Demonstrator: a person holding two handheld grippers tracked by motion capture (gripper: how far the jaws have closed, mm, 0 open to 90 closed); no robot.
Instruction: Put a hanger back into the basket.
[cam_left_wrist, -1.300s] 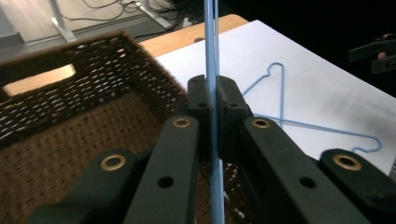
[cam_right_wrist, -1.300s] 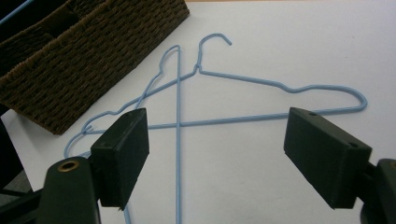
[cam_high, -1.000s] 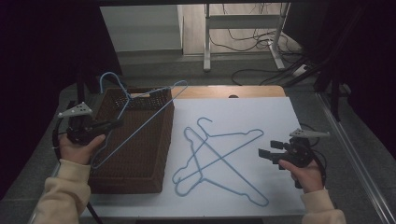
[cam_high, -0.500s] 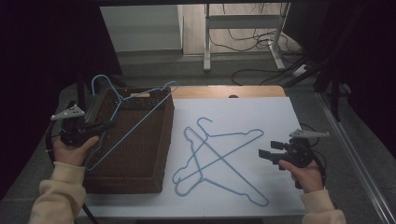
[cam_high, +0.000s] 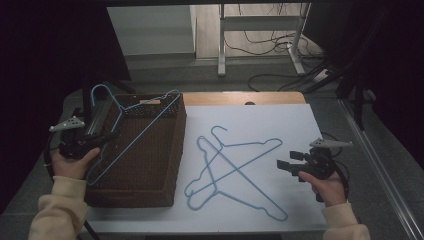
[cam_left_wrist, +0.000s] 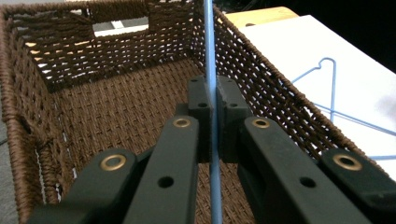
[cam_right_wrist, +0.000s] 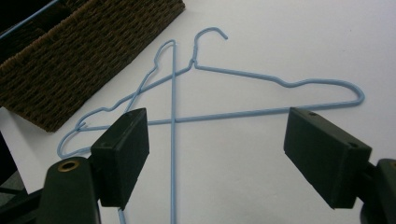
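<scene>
since a second before, my left claw (cam_high: 107, 136) had drifted left and lower with the blue hanger (cam_high: 131, 122), hook now past the brown wicker basket (cam_high: 150, 177)'s far left corner. its pads were clamped tight on the wire, which lay slanted across the basket top. my right claw (cam_high: 284, 161) hadn't budged, hovering wide open and empty over the white table sheet (cam_high: 300, 125) near two crossed hangers (cam_high: 227, 172). room beyond was dark, with cables (cam_high: 280, 80) on the floor under a metal stand (cam_high: 260, 35).

White tabletop (cam_high: 300, 125), wooden edge (cam_high: 240, 98) behind — cables (cam_high: 280, 80) on floor.
</scene>
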